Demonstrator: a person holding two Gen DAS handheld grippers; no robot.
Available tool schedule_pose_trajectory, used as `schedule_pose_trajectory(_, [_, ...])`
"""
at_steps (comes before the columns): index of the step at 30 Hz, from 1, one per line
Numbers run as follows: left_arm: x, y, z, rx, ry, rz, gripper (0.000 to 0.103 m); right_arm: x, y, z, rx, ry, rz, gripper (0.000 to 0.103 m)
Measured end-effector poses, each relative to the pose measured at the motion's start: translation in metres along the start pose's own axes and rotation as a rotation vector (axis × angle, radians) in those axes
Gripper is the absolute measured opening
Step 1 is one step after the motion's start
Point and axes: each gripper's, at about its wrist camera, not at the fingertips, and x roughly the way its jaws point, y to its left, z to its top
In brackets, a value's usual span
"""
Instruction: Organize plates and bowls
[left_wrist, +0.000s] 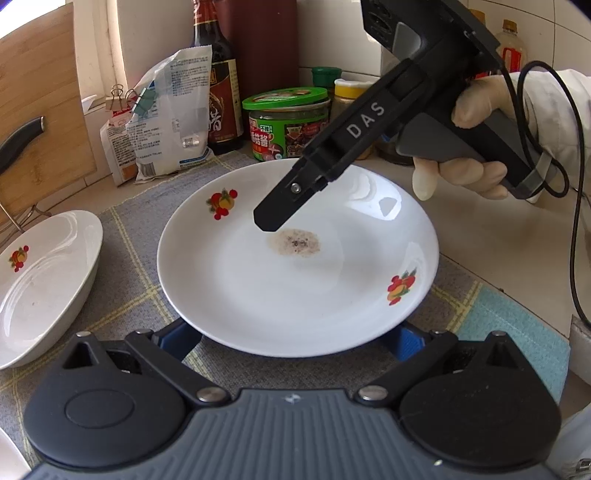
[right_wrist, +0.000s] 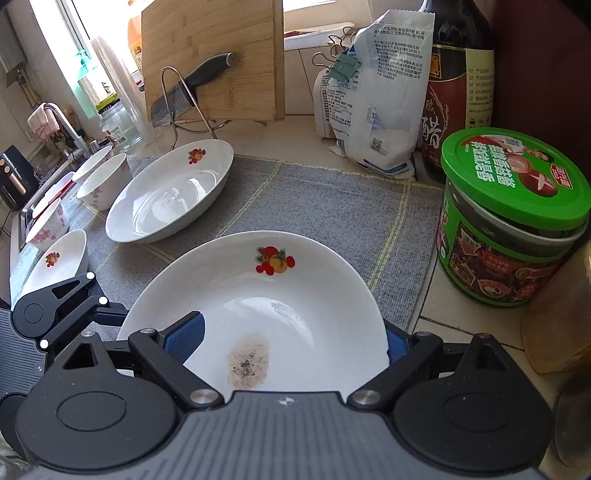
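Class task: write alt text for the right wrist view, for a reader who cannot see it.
A white plate with fruit motifs and a brownish stain lies between the right tool's open blue pads on a grey mat. A second plate and small bowls sit left; a green-lidded jar stands right.

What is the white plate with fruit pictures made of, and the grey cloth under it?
The white plate with fruit pictures looks like glazed ceramic or porcelain: glossy, with bright window reflections. The grey cloth looks like woven fabric, matte, with visible weave and pale yellow stripes.
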Motion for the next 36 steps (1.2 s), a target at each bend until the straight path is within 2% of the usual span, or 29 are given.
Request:
schedule_pose_trajectory(5, [-0.001, 0.0, 0.0, -0.005, 0.011, 0.004, 0.102, -0.001, 0.0, 0.0, 0.0, -0.011, -0.004, 0.102])
schedule_pose_trajectory(8, [-0.004, 0.004, -0.002, -0.043, 0.031, 0.012, 0.102, -0.008, 0.003, 0.003, -0.011, -0.028, -0.041, 0.103])
schedule_pose_trajectory(15, [-0.041, 0.005, -0.013, -0.111, 0.015, 0.026, 0.102, -0.04, 0.027, 0.01, -0.092, -0.102, -0.104, 0.103])
schedule_pose_trajectory(19, [-0.066, 0.007, -0.013, -0.154, 0.008, 0.068, 0.102, -0.049, 0.048, 0.013, -0.128, -0.132, -0.083, 0.103])
schedule_pose_trajectory(22, [-0.08, 0.011, -0.011, -0.205, 0.037, 0.12, 0.102, -0.048, 0.067, 0.017, -0.166, -0.137, -0.056, 0.103])
schedule_pose_trajectory(25, [-0.095, 0.018, -0.015, -0.261, 0.052, 0.133, 0.102, -0.044, 0.085, 0.018, -0.195, -0.134, -0.011, 0.103])
schedule_pose_trajectory(29, [-0.119, 0.018, -0.026, -0.273, 0.039, 0.184, 0.102, -0.038, 0.112, 0.018, -0.225, -0.132, 0.034, 0.103])
schedule_pose_trajectory(33, [-0.141, 0.021, -0.037, -0.274, 0.042, 0.238, 0.102, -0.032, 0.14, 0.017, -0.24, -0.136, 0.036, 0.103])
schedule_pose_trajectory(36, [-0.157, 0.031, -0.048, -0.285, 0.034, 0.249, 0.102, -0.027, 0.159, 0.015, -0.234, -0.133, 0.037, 0.103])
